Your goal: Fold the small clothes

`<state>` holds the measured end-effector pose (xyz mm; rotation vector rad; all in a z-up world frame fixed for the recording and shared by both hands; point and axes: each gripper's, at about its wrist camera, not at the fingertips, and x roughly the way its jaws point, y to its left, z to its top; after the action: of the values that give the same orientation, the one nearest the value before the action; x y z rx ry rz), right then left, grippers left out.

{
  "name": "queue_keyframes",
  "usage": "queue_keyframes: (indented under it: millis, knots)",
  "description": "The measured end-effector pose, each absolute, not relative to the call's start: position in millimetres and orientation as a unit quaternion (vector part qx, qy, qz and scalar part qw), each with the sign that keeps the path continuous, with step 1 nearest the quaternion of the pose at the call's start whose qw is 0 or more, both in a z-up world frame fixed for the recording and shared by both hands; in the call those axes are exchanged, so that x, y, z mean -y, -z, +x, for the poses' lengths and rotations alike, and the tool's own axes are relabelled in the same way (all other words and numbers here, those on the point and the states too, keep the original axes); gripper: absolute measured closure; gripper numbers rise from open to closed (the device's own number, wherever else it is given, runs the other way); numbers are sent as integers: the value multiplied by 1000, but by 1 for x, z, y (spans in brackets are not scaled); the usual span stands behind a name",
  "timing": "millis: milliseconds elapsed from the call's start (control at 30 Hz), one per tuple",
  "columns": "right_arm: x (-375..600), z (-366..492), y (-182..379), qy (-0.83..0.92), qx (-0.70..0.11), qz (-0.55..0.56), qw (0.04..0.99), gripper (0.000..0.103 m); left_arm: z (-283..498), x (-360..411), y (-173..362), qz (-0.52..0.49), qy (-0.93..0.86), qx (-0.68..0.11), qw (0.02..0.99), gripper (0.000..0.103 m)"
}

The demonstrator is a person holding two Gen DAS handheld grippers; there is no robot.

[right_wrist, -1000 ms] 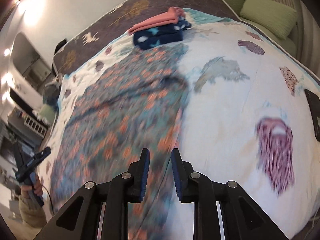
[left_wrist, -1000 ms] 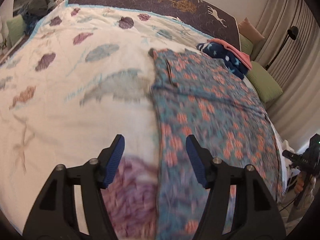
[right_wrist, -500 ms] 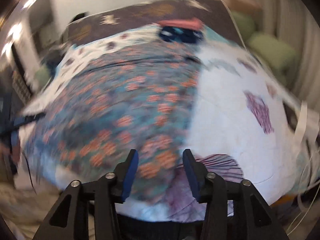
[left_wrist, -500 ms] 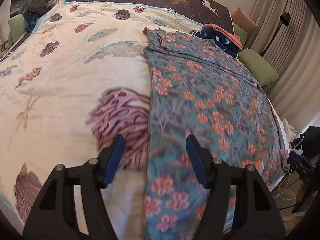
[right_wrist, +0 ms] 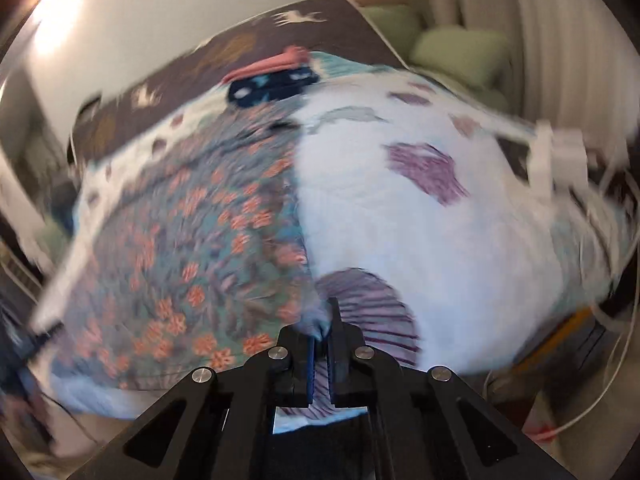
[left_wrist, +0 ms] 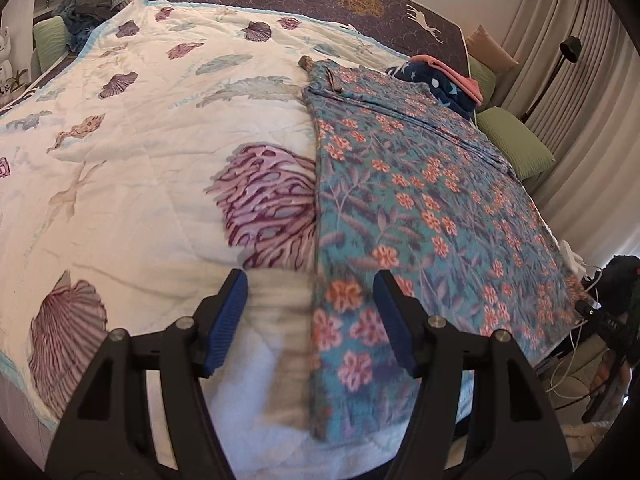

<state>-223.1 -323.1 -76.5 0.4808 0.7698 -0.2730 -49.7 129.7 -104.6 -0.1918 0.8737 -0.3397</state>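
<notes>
A teal garment with orange flowers [left_wrist: 420, 208] lies spread flat on the white sea-print quilt [left_wrist: 140, 160], its near hem at the bed's front edge. My left gripper [left_wrist: 312, 316] is open and empty, its jaws straddling the garment's left near edge just above it. The right wrist view is blurred: the garment [right_wrist: 192, 248] fills its left half. My right gripper [right_wrist: 320, 344] is shut on the garment's near right corner, a small fold of cloth showing between the blue pads.
A folded stack of navy star-print and pink clothes [left_wrist: 440, 76] sits at the quilt's far right, also in the right wrist view [right_wrist: 272, 76]. Green cushions [left_wrist: 512, 144] and curtains stand beyond. A clothes heap [left_wrist: 92, 4] lies far left. Cables and gear [left_wrist: 600, 316] lie beside the bed.
Both grippers drew back toward the bed's front edge. The right gripper opened, then closed on the garment's near corner. The left stayed open.
</notes>
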Motion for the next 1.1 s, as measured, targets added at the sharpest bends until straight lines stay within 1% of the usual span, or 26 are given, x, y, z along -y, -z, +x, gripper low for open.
queue_keyframes:
  millis: [100, 333, 400, 467, 533, 567, 600, 667, 733, 833, 867, 900, 933, 967, 1000, 1033, 1067, 1100]
  knots:
    - [343, -231, 93, 96, -384, 298, 869, 98, -56, -130, 106, -94, 173, -426, 883, 31]
    - [340, -233, 105, 86, -385, 321, 861, 97, -76, -130, 109, -87, 192, -429, 878, 30]
    - [342, -235, 104, 79, -383, 322, 862, 94, -79, -130, 109, -96, 206, -430, 874, 31]
    - [343, -233, 103, 75, -383, 319, 864, 93, -80, -129, 108, -106, 225, -431, 868, 46]
    - [345, -236, 103, 72, -380, 325, 863, 88, -80, -127, 109, -128, 253, -449, 847, 98]
    - [346, -235, 105, 68, -380, 331, 861, 86, -79, -127, 108, -137, 254, -457, 841, 97]
    - [346, -235, 105, 66, -380, 334, 860, 85, -79, -130, 99, -160, 257, -458, 836, 97]
    - [346, -234, 105, 66, -380, 334, 860, 85, -85, -136, 76, -173, 271, -423, 847, 97]
    - [347, -234, 103, 67, -380, 329, 862, 85, -93, -141, 51, -158, 281, -390, 862, 97]
    - [349, -233, 103, 68, -376, 328, 864, 85, -96, -144, 47, -122, 254, -397, 873, 96]
    - [350, -234, 103, 69, -374, 331, 864, 85, -95, -146, 51, -116, 241, -404, 875, 92]
    - [352, -234, 103, 69, -372, 333, 864, 84, -93, -149, 61, -110, 218, -420, 874, 79]
    - [353, -235, 103, 67, -369, 334, 865, 84, -90, -151, 69, -112, 203, -430, 873, 60]
    - [352, -235, 103, 66, -366, 332, 867, 82, -88, -153, 79, -119, 186, -443, 869, 53]
    - [353, -235, 102, 65, -364, 329, 869, 76, -87, -154, 91, -132, 176, -456, 862, 47]
    - [351, -235, 100, 66, -360, 320, 874, 72, -86, -154, 97, -137, 178, -462, 858, 46]
    - [349, -235, 98, 70, -356, 311, 879, 61, -85, -152, 101, -139, 183, -468, 853, 44]
    - [345, -236, 94, 81, -350, 292, 886, 49, -87, -148, 105, -134, 191, -469, 852, 38]
